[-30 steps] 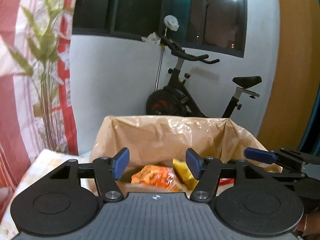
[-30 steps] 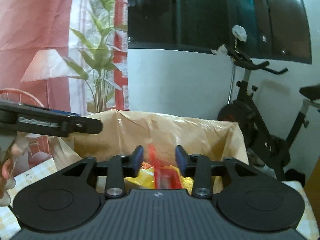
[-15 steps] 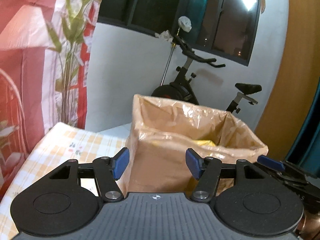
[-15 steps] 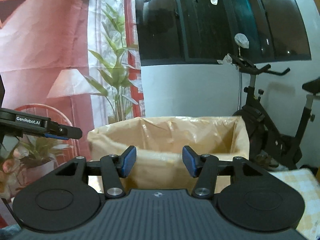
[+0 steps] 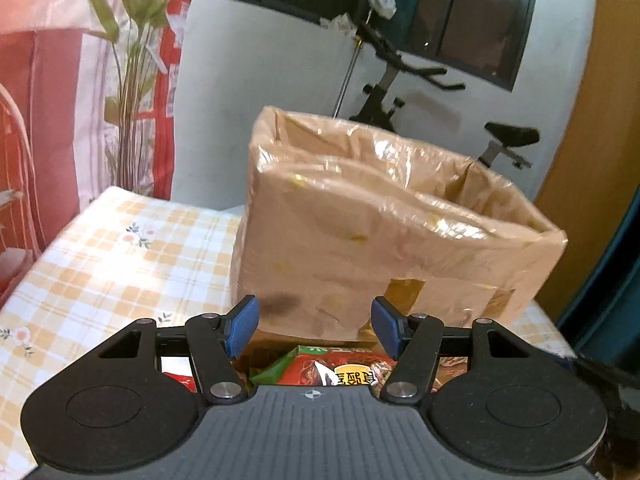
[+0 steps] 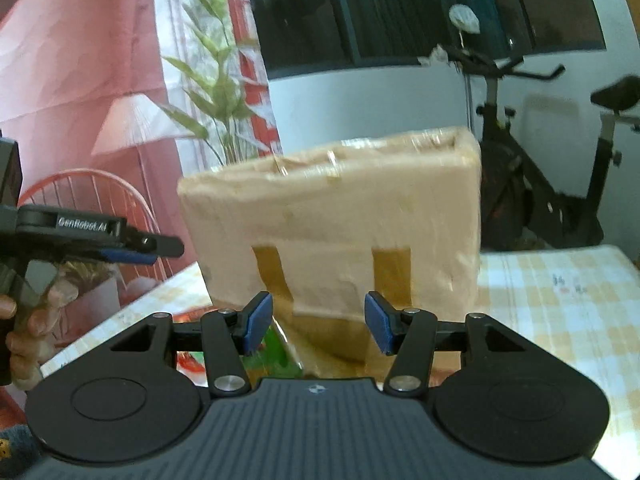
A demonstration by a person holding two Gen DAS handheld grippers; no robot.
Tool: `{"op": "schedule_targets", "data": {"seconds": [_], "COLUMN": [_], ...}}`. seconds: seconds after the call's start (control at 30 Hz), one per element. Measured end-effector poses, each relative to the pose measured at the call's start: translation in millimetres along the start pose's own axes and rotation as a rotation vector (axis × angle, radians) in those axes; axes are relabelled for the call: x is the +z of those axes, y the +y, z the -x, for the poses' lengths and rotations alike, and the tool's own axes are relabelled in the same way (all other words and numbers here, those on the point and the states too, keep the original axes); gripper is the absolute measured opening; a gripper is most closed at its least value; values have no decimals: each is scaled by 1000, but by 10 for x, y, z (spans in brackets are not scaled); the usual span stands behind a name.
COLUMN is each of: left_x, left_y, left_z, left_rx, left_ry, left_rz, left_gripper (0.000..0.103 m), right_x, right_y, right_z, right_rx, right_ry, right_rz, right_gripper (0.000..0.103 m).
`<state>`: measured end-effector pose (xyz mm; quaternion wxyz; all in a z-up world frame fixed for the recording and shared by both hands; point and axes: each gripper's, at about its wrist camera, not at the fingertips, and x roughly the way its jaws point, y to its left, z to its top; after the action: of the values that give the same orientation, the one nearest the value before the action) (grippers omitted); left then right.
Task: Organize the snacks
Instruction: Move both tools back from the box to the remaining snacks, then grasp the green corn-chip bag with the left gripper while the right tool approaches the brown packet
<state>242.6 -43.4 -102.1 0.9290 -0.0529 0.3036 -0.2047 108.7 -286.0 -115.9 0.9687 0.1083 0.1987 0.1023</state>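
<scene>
— Where's the snack packet [image 5: 320,364]?
— On the desk [image 5: 120,256], just below the left tool [image 5: 314,326], in front of the box [image 5: 360,232].
— And the tools?
— Both spread, pinching nothing; the right tool [image 6: 318,322] has just been opening.

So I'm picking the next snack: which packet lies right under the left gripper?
The red packet with the yellow round label, between the left gripper's open fingers; the plain red one lies further left.

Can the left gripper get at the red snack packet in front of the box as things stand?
Probably yes. The left gripper is open and empty, the red snack packet lies just below its fingertips, and the box stands behind it, not in the way.
</scene>
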Motion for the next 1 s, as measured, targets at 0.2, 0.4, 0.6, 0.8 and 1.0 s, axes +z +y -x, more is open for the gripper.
{"op": "schedule_targets", "data": {"seconds": [0.2, 0.4, 0.6, 0.8, 1.0], "left_x": [-115, -282, -455, -642, -609], "left_y": [-93, -54, -56, 3, 103], "left_z": [-296, -422, -294, -174, 63], "left_rx": [46, 76, 48, 15, -85], "left_ry": [41, 90, 158, 228, 186], "left_rz": [-31, -49, -74, -49, 13], "left_gripper": [64, 64, 65, 65, 77], "right_x": [-243, -369, -425, -471, -477], "right_y": [-131, -264, -300, -297, -294], "right_z": [-91, -126, -165, -203, -197], "right_rx": [-32, -59, -60, -53, -52], "right_ry": [85, 134, 160, 176, 181], "right_rz": [-47, -95, -117, -127, -129], "right_gripper": [55, 55, 55, 55, 55]}}
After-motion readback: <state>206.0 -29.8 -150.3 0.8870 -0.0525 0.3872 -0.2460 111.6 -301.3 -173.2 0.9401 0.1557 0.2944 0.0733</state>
